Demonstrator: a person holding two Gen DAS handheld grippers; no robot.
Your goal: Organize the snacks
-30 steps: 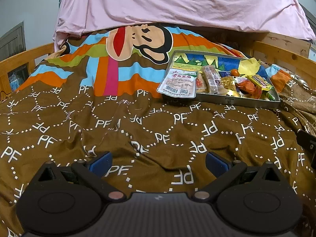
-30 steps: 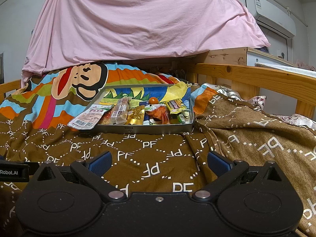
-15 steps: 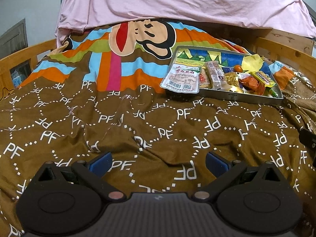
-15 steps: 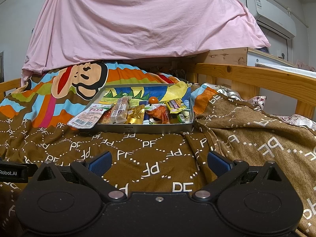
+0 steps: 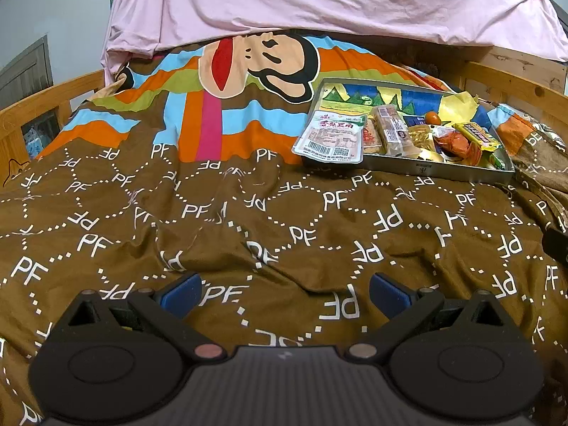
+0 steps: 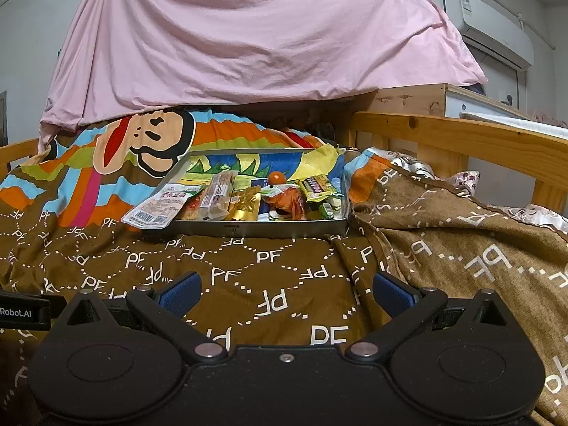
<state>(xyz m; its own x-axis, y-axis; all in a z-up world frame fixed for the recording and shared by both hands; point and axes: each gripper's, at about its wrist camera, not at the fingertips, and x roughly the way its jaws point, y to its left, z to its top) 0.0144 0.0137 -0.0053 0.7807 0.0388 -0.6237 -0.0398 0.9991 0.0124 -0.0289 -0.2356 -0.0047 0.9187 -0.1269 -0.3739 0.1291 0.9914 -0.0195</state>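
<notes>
Across the bed, a soft brown quilt (image 5: 269,234) printed with white dotted diamonds and "PF" letters lies rumpled beneath both of my grippers. My left gripper (image 5: 284,293) holds its blue ribbed pads wide apart with nothing between them, hanging low over the quilt near its front edge; my right gripper (image 6: 285,293) is spread just as wide, empty too. Toward the far right corner of the quilt sits a shallow rectangular metal tray (image 5: 429,169) with thin upright walls and a bright cartoon lining. Crinkly plastic snack packs fill it: a flat white-and-red packet (image 5: 332,137) with a barcode overhangs the tray's near left corner, a long clear-wrapped bar (image 5: 390,129) lies beside it, then a shiny gold pouch (image 6: 245,206), an orange crumpled bag (image 6: 285,200), a yellow-green candy pack (image 6: 317,186) and a small round orange ball (image 6: 276,177). Compared with a second ago, my left view has risen and tipped, so the tray sits lower and nearer in it; my right view is almost unchanged. A black tab at my right view's left edge reads "Robot.AI" (image 6: 16,312). Behind, a smooth pink sheet (image 6: 248,35) drapes over a monkey-face print (image 5: 255,62).
</notes>
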